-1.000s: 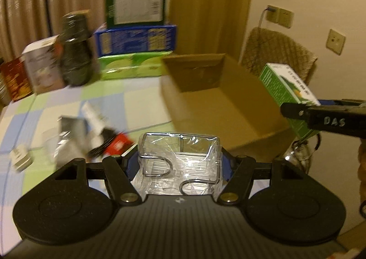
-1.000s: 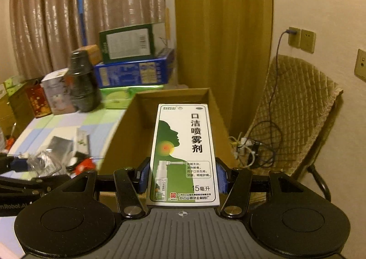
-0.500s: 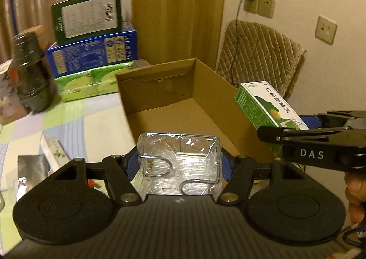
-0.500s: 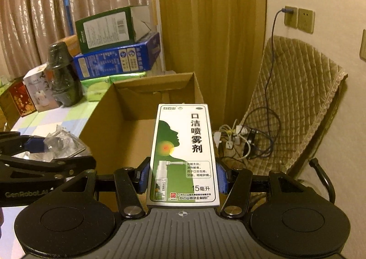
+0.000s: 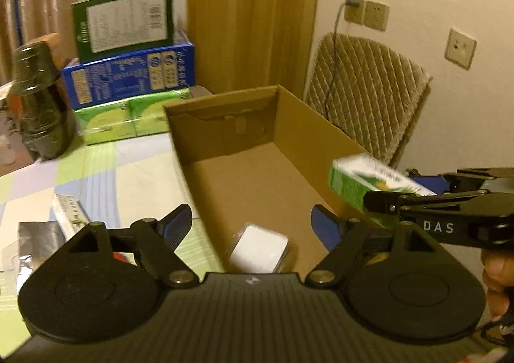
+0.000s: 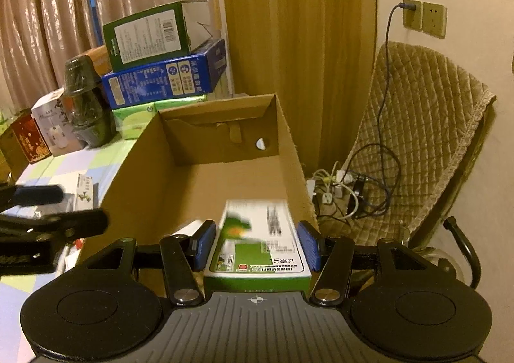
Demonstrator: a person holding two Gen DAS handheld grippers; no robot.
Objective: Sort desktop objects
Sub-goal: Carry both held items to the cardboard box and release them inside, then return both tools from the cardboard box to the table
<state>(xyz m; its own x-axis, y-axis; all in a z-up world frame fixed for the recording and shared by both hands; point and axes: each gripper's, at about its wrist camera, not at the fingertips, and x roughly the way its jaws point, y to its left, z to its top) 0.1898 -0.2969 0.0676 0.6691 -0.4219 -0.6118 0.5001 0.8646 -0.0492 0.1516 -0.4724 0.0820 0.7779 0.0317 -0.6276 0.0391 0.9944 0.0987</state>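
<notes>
Here, the left gripper [image 5: 252,226], black with ribbed blue pads, is opening, its jaws wide and gripping nothing; a small clear plastic packet with a white face [image 5: 261,248], blurred, sits below the gap, over the near floor of the open brown cardboard box [image 5: 257,170], and whether it rests there or is in mid-air cannot be told. The right gripper [image 6: 257,242] has its jaws at a middling width, and the green-and-white cardboard spray carton [image 6: 257,242] lies between its blue pads; the carton's far end is smeared with blur, so a firm grip cannot be confirmed. The carton sits over the box's near right corner, close to the right wall. The box is matte and plain, with a round finger hole in its far wall that only the right wrist view shows. That view also shows a tangle of white plugs and cables [image 6: 337,193] on the floor beside a quilted beige chair [image 6: 427,125]. The left wrist view alone shows the checked green-and-lilac tablecloth [image 5: 122,170] left of the box, with a silver foil pouch [image 5: 38,231] and a small white carton [image 5: 70,213] near its edge. Behind stand stacked green and blue boxes [image 5: 128,74] and a dark glossy jar [image 5: 38,99].
</notes>
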